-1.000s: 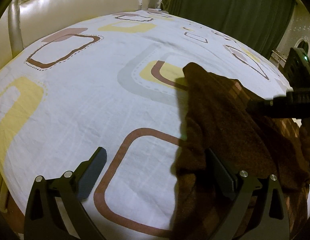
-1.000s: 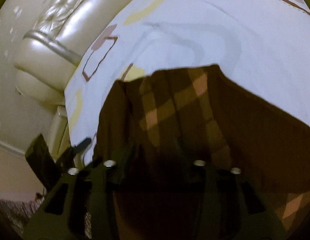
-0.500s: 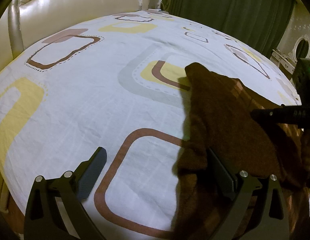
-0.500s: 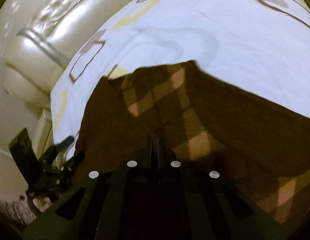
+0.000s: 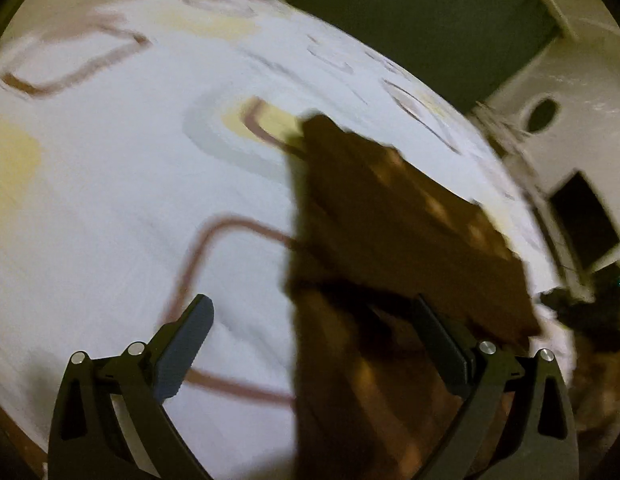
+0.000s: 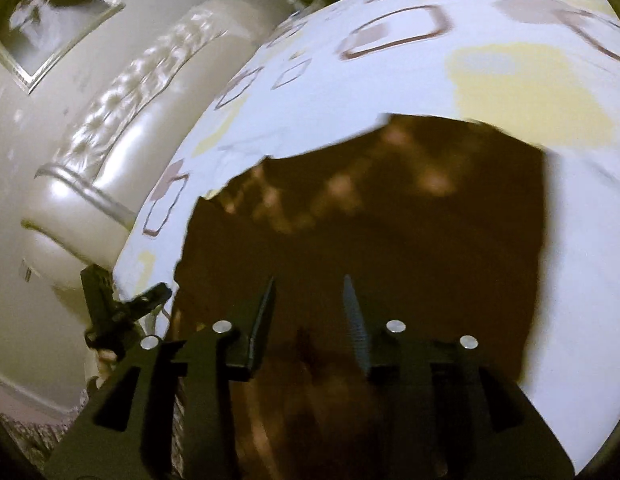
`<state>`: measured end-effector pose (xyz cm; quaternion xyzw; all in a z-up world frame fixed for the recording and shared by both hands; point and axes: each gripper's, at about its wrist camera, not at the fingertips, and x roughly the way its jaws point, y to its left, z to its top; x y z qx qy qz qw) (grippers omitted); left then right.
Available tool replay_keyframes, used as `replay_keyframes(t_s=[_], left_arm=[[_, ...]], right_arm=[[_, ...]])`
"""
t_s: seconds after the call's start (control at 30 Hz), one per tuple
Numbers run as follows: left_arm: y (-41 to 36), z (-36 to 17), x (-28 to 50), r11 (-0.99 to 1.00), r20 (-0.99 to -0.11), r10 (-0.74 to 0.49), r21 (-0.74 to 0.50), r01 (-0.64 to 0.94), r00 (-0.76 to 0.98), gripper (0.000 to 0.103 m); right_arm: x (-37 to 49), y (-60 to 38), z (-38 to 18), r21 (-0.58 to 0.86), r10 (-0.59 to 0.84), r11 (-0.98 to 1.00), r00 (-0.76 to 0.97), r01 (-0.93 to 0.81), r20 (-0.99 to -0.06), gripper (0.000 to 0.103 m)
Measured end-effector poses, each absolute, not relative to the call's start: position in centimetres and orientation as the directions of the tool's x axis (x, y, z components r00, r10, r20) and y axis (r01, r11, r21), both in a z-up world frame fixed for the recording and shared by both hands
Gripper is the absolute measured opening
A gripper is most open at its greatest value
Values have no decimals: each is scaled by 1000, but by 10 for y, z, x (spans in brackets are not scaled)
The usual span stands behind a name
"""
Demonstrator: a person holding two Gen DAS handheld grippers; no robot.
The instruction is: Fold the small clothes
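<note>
While the brown plaid garment (image 6: 390,216) is lying folded on the bed sheet (image 5: 110,200), you are holding the left gripper (image 5: 310,344) wide and the right gripper (image 6: 310,320) has just been opening, empty; being soft and limp, it wants pinching at an edge.

a wide bed covered by a white cotton sheet (image 5: 110,184) printed with rounded squares in brown outline, pale yellow blocks and grey bands carries everything here. directly on the sheet lies a dark brown fleecy garment with lighter tan checks (image 5: 390,216), spread toward the near right part of the bed in the left wrist view, its far corner lying over a yellow and brown printed square. in the right wrist view the same garment (image 6: 390,216) lies flat in a broad dark patch, with bare sheet (image 6: 350,92) beyond it and to its right. both views are blurred.
</note>
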<state>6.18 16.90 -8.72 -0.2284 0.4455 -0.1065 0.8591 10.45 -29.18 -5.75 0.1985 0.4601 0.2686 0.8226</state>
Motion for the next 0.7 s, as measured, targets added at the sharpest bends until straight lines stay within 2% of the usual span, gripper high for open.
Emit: replay_keyframes(t_s=[0.3,0.53,0.7], left_arm=[[172,-88,21,790,-684,-562,-611,57,465,98],[148,-93,0,775,-682,-603,-623,103,412,98],[152,-102,-8,712,-629,-658,-698,71,413,98]], right_arm=[[12,-377,-86,640,609,761,461,-108,-645,39],[-14,-376,-110,646,635,755,371,-112,-678,39],[-21,-372,-125,741,731,661,322,-116,-602,49]])
